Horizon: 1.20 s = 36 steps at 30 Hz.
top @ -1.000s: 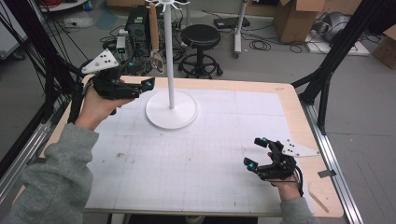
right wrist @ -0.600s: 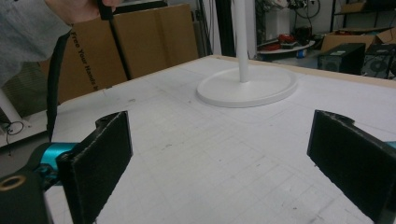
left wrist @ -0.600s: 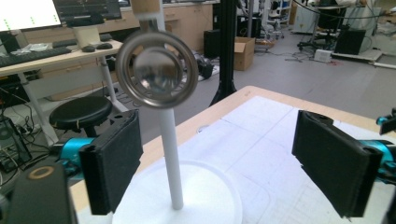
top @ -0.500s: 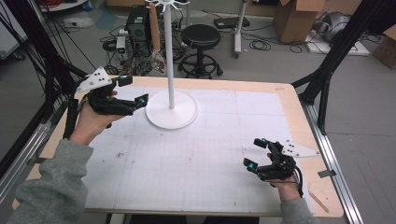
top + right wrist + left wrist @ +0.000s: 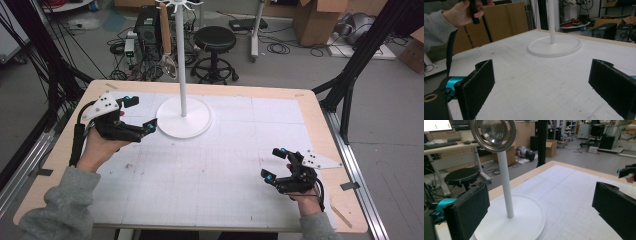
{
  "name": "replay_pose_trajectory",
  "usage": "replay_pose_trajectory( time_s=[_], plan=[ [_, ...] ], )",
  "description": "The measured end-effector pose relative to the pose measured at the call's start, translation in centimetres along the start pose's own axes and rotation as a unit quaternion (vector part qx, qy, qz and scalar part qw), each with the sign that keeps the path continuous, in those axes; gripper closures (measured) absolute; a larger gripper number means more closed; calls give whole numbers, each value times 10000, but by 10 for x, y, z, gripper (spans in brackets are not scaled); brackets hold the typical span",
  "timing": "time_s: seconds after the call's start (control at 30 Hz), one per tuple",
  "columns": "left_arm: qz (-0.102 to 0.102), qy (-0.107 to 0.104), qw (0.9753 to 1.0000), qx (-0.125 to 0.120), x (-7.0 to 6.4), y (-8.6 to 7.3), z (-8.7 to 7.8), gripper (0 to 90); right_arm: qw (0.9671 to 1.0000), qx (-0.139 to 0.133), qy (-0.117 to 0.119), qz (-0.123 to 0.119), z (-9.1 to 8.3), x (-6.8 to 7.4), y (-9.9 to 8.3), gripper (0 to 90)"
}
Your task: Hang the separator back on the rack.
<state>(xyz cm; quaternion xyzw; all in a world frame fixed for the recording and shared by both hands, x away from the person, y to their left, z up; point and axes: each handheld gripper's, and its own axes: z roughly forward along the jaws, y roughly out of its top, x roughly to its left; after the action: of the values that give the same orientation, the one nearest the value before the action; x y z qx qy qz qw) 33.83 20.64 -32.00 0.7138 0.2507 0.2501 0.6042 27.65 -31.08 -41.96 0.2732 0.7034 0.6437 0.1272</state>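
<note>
One white stand [image 5: 183, 117] sits on the table [image 5: 305, 102], its round base toward the far edge and a single thin pole rising from the middle; from the top of that pole hangs one wooden-handled metal strainer [image 5: 168, 64], clear of the tabletop and off to the left of the pole. The left gripper [image 5: 139, 114] is held up just left of the stand's base, its jaws spread wide and holding nothing; in the left gripper view the pole stands between those jaws but farther off, with the strainer's round bowl [image 5: 492, 131] above. The right gripper [image 5: 276, 163] rests well apart from the stand, close to the table's near right edge, jaws likewise parted with nothing between them. Between the stand and the right gripper the gridded white mat [image 5: 235, 150] lies bare. Two grippers, one stand, one strainer.
</note>
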Motion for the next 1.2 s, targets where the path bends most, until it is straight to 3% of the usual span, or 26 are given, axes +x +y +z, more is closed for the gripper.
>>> replay_pose_trajectory(
  time_s=[0.3, 0.37, 0.43, 0.53, 0.7, 0.73, 0.83, 0.97, 1.1, 1.2],
  plan=[
    [-53, -246, 9997, -74, -12, -20, -7, 17, 9999, -96, -86, -46, -2, 1, 2, 57],
    [-120, -228, 9996, -85, -13, -25, -9, 17, 9999, -89, -99, -66, -2, 1, 2, 57],
    [-140, -68, 9998, -106, -14, -34, -12, 17, 9999, -85, -119, -56, -2, 1, 2, 57],
    [-339, 6, 9993, -155, -14, -47, -17, 17, 9998, -90, -151, -82, -2, 0, 2, 57],
    [-568, 82, 9983, -107, -13, -66, -25, 17, 9997, -89, -200, -73, -2, -1, 2, 57],
    [-611, 74, 9981, -4, -12, -67, -26, 17, 9997, -90, -210, -74, -2, -1, 2, 56],
    [-621, 59, 9981, 17, -13, -66, -28, 17, 9995, -111, -275, -107, -1, -1, 3, 48],
    [-488, 12, 9988, -99, -19, -71, -32, 18, 9994, -114, -302, -129, -1, -1, 5, 32],
    [-542, 38, 9985, 6, -18, -80, -38, 17, 9992, -132, -328, -167, -1, -1, 5, 31],
    [-603, 24, 9981, -105, -18, -84, -43, 17, 9993, -173, -275, -196, -1, -1, 6, 24]
  ],
)
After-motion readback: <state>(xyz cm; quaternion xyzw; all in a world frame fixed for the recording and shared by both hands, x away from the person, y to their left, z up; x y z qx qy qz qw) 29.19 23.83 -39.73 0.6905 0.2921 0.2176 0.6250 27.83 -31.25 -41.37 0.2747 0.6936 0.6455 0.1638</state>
